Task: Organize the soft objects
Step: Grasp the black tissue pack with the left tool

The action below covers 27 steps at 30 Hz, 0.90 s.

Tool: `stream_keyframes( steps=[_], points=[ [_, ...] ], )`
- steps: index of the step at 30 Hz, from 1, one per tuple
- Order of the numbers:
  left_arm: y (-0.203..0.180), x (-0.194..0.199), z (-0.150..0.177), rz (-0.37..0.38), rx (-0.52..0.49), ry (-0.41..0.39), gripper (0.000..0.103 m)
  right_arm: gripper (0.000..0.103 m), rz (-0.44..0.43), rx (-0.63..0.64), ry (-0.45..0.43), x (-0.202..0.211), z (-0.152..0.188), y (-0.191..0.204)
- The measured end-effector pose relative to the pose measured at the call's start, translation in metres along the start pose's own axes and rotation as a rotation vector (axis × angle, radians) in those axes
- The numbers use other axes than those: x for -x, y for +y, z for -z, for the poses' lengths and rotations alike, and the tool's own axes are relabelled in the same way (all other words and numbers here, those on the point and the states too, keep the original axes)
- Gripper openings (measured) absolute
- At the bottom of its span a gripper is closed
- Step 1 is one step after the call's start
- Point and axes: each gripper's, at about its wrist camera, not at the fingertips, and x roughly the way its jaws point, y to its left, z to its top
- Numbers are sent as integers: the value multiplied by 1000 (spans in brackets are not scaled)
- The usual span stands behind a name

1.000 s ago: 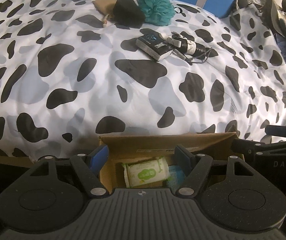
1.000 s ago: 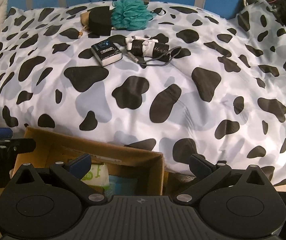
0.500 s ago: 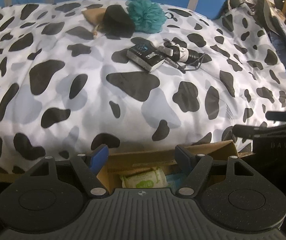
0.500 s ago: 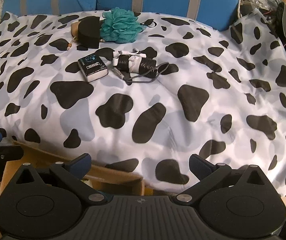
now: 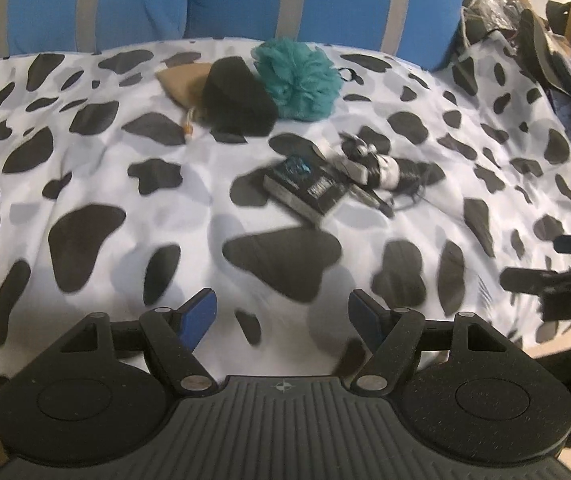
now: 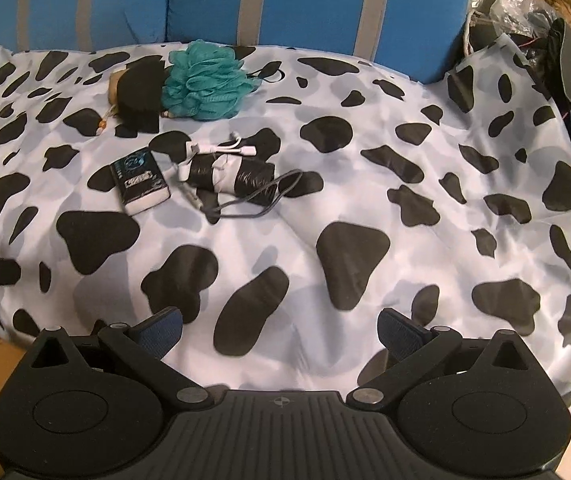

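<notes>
My left hand-held gripper [image 5: 281,316] and right hand-held gripper [image 6: 279,330] both hang released and empty over the near bed [image 6: 365,200], free to reach. The soft things wait together at the far edge: teal loofah [image 6: 205,80], black pouch [image 6: 139,94], tan bag [image 5: 181,80].

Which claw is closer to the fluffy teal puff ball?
Neither clearly. The left claw and right claw both hang open, far short of the teal puff; the left sits more directly below it.
</notes>
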Motion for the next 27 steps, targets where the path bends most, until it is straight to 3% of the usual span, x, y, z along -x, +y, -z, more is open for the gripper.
stream_keyframes(
  steps=[7,17,27],
  points=[
    [6,-23,-21,-11,-70,-38,73,103,-13,-2,-6,-8,-14,-6],
    [-11,-53,-37,24,-292,-90,83,103,-19,-34,0,-18,-28,-17],
    [-19,-69,-54,44,-394,-127,88,103,-46,-87,16,-21,-31,-27]
  ],
)
